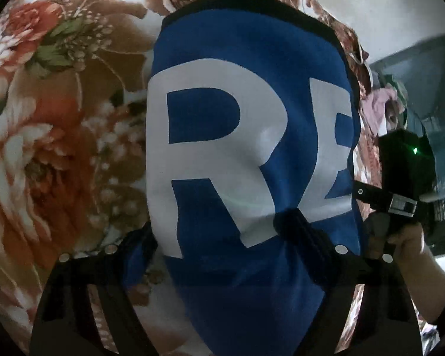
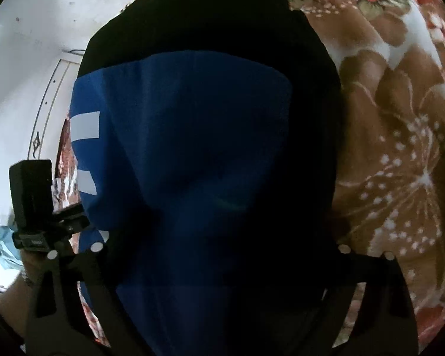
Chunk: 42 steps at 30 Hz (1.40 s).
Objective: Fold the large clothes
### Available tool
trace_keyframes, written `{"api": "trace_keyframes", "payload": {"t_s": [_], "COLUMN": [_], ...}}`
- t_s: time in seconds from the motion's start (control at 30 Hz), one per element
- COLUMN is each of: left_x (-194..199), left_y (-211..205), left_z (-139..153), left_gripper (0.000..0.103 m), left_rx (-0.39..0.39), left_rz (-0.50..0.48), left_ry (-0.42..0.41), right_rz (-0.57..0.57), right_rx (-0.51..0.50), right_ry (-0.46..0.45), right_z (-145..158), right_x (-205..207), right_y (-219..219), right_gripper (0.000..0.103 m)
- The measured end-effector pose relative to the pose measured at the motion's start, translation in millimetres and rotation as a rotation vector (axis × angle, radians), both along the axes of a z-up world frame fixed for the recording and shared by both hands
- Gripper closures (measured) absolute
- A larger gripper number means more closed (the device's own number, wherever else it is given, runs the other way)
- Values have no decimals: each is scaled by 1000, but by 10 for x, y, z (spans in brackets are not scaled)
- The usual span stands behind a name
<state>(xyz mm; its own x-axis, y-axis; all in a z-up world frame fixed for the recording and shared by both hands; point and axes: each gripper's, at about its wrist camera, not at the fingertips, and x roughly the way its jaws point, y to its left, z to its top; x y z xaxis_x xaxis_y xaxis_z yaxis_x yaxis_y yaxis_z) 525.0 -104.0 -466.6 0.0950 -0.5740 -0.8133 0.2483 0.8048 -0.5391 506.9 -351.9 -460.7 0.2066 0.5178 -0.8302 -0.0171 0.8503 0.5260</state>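
**Blue garment draped between both pairs of jaws, hanging forward over the floral bed**

The blue garment runs straight out ahead of me, its long axis lined up with the way I point, and it passes between the fingers of my left gripper. In my right gripper the same cloth fills the gap, with a black panel beyond the blue. Neither hand is plainly nearer; the two sit side by side, each holding one stretch of the near edge. From the left view I can see my right hand just off to that side, level with me.

My jaws stand wide on both sides. Fabric lies between them, yet the fingertips are buried under the folds, so I cannot tell whether the pads are pressing on it or merely straddling it.

The cloth looks like a smooth, matte knit, soft enough to sag into a rounded hump. Big white block letters are printed flat on the blue, and a dark band trims the far edge. Beneath it, the bed cover is a plush print of orange, brown and cream flowers. I judge the coming move depends on laying this length down flat along that axis.
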Motion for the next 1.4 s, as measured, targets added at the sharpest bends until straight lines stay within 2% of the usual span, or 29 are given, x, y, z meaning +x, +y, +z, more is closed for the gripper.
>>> {"api": "trace_keyframes", "payload": {"t_s": [0.07,0.13,0.17,0.23,0.3,0.37,0.4,0.47,0.5,0.53,0.57,0.63,0.77,0.8,0.83,0.87,0.9,0.93,1.0,1.03,1.1,1.13,1.27,1.3,1.33,1.37,1.4], "left_x": [51,104,110,99,94,93,101,128,129,127,103,55,74,79,69,-15,-27,-32,0,22,131,187,296,309,305,285,225], "left_y": [19,19,-20,-89,-124,-93,-71,-121,-144,-182,-200,-233,-189,-208,-211,-154,-157,-150,-104,-87,-47,-44,-12,-1,-20,-56,-92], "left_z": [-126,-240,-228,-126,-93,-191,-270,-298,-275,-189,-125,-49,-244,-218,-150,-18,64,81,-93,-179,-338,-365,-380,-412,-422,-409,-363], "left_gripper": [10,8,9,22,22,16,15,15,18,27,31,33,35,36,43,47,48,48,44,40,36,35,35,35,36,39,41], "left_rx": [-37,-68,-57,-63,-58,-82,-113,-116,-105,-108,-107,-121,-137,-127,-119,-119,-145,-161,-168,-161,-225,-247,-278,-291,-289,-272,-242], "left_rz": [17,38,36,16,16,38,57,65,72,82,76,48,52,53,42,11,-8,-10,6,5,-2,-20,-92,-89,-82,-80,-80], "left_ry": [36,65,59,45,44,58,71,63,73,89,83,66,73,75,67,37,33,40,88,93,140,170,201,207,202,191,177], "right_rz": [2,0,-3,-1,1,-6,-11,-10,-12,-10,-5,8,-17,-30,-40,-38,-28,-26,-41,-52,-109,-109,-37,-36,-41,-51,-65], "right_rx": [-15,-25,-29,-32,-21,-18,-14,9,17,21,28,37,52,49,49,44,40,46,59,76,166,178,80,54,43,29,14], "right_ry": [-22,-34,-37,-41,-39,-36,-34,-25,-6,9,18,24,28,32,40,38,30,28,42,70,116,116,124,130,136,138,133], "right_z": [-14,-32,-33,-14,7,-48,-89,-158,-153,-120,-57,19,-8,-6,28,98,178,195,93,-30,-249,-288,-217,-214,-208,-180,-117], "right_x": [-17,-69,-73,-75,-105,-59,-3,-1,21,36,36,16,2,-1,0,-58,-89,-122,-174,-164,-115,-86,60,83,88,81,52], "right_y": [33,50,57,87,96,113,127,124,115,115,118,105,108,118,135,42,39,24,-25,-21,-81,-70,139,186,195,185,165], "right_gripper": [13,13,13,16,16,13,9,6,7,16,21,33,40,42,48,50,51,51,50,43,28,20,5,4,10,16,30]}}
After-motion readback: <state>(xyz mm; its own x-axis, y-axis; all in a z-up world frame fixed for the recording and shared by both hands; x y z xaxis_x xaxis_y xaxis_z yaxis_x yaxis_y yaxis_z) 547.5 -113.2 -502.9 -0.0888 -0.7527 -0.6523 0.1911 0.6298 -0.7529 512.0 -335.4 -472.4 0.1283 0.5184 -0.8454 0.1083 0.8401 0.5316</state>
